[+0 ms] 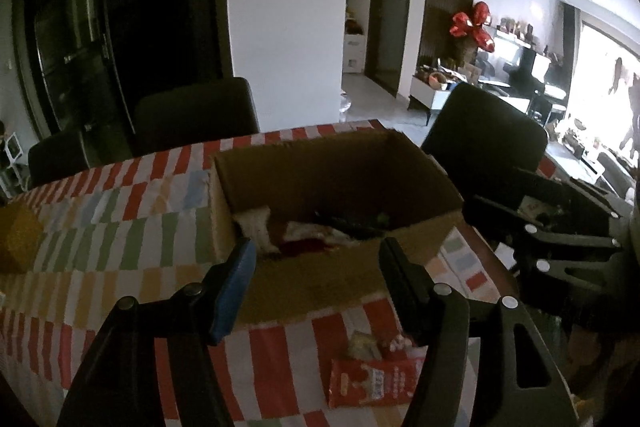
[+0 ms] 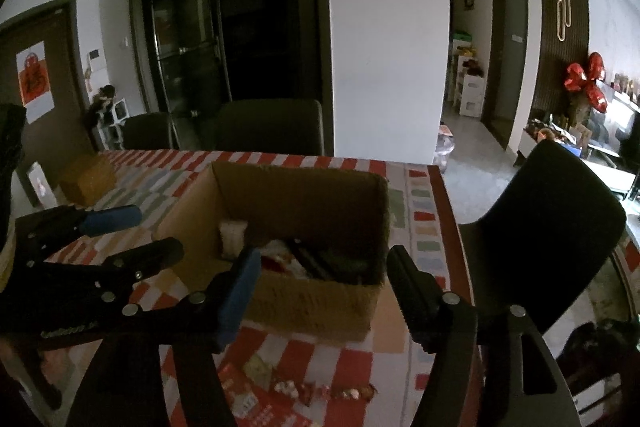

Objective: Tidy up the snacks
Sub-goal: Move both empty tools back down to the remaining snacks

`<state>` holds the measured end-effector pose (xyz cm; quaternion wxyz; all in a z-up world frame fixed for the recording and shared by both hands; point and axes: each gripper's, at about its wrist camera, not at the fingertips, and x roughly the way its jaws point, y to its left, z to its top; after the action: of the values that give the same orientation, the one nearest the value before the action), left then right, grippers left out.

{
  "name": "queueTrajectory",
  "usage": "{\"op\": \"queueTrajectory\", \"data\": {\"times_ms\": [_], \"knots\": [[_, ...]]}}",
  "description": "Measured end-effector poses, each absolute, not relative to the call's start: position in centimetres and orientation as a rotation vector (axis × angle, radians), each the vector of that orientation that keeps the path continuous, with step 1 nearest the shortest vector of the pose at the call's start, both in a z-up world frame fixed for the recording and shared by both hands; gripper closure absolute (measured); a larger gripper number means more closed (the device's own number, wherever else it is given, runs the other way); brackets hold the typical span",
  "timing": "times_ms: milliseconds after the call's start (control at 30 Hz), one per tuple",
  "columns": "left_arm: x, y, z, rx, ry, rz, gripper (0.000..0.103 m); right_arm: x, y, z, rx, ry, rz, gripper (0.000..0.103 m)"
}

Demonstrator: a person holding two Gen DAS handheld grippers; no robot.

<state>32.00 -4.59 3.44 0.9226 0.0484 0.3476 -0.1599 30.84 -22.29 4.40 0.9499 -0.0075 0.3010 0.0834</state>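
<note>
An open cardboard box [image 1: 320, 279] stands on the striped tablecloth and holds several snack packs [image 1: 312, 239]; it also shows in the right wrist view [image 2: 312, 299]. A red snack packet [image 1: 374, 381] lies on the cloth in front of the box, below my left gripper [image 1: 318, 259], which is open and empty. The packet also shows in the right wrist view [image 2: 256, 399] beside small wrapped snacks [image 2: 320, 391]. My right gripper [image 2: 320, 267] is open and empty, hovering before the box. Each gripper shows in the other's view: the right [image 1: 560, 227], the left [image 2: 120, 231].
Dark chairs stand behind the table [image 1: 196, 115] and at its right side [image 2: 552, 227]. A small brown box [image 1: 16, 239] sits at the table's left end, also in the right wrist view [image 2: 86, 179]. The table's right edge [image 2: 448, 203] is close to the cardboard box.
</note>
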Motion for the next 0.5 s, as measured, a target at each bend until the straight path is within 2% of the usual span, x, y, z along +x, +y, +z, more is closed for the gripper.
{"op": "queueTrajectory", "data": {"times_ms": [500], "knots": [[28.5,-6.6,-1.6,0.148,0.812,-0.386,0.04,27.4,-23.7,0.3,-0.031,0.69,0.142,0.033]]}}
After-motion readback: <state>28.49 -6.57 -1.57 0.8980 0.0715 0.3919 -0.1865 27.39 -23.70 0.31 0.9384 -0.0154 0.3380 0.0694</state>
